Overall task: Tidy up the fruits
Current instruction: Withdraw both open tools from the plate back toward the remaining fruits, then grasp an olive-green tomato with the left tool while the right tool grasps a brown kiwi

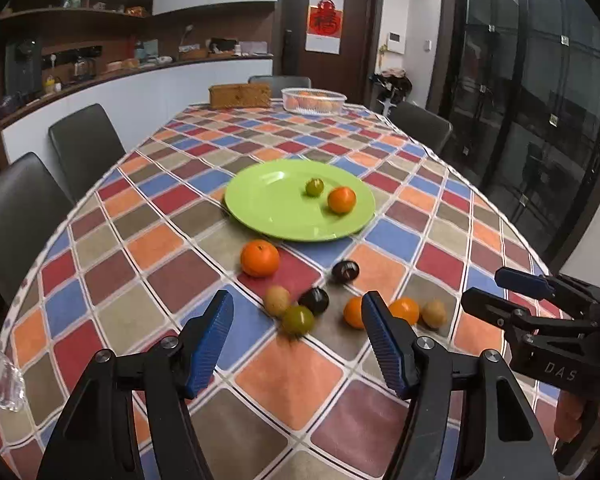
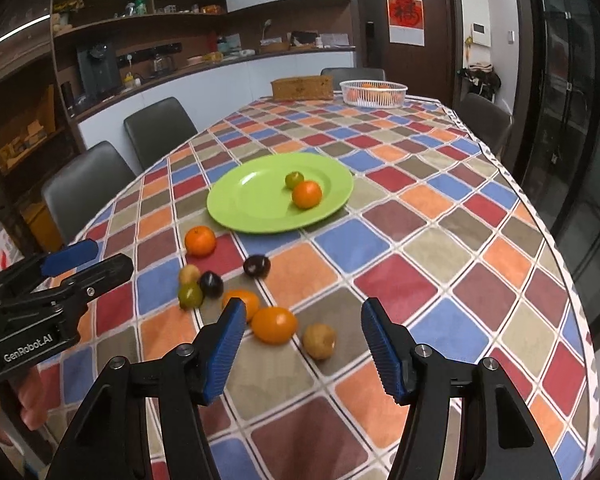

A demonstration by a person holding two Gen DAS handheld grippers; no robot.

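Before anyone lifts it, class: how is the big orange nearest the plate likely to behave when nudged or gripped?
The big orange looks round with nothing propping it, so a nudge would probably roll it across the flat tablecloth. Its skin seems smooth and shiny, so the pads might slip unless they close across its middle. It looks firm, likely keeping its shape.

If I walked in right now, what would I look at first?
Probably the bright green plate in the middle of the checkered tablecloth, with an orange and a small green fruit on it. Next, the cluster of loose fruit nearer the camera: oranges, dark plums and brownish ones, with a big orange just ahead of the open right gripper.
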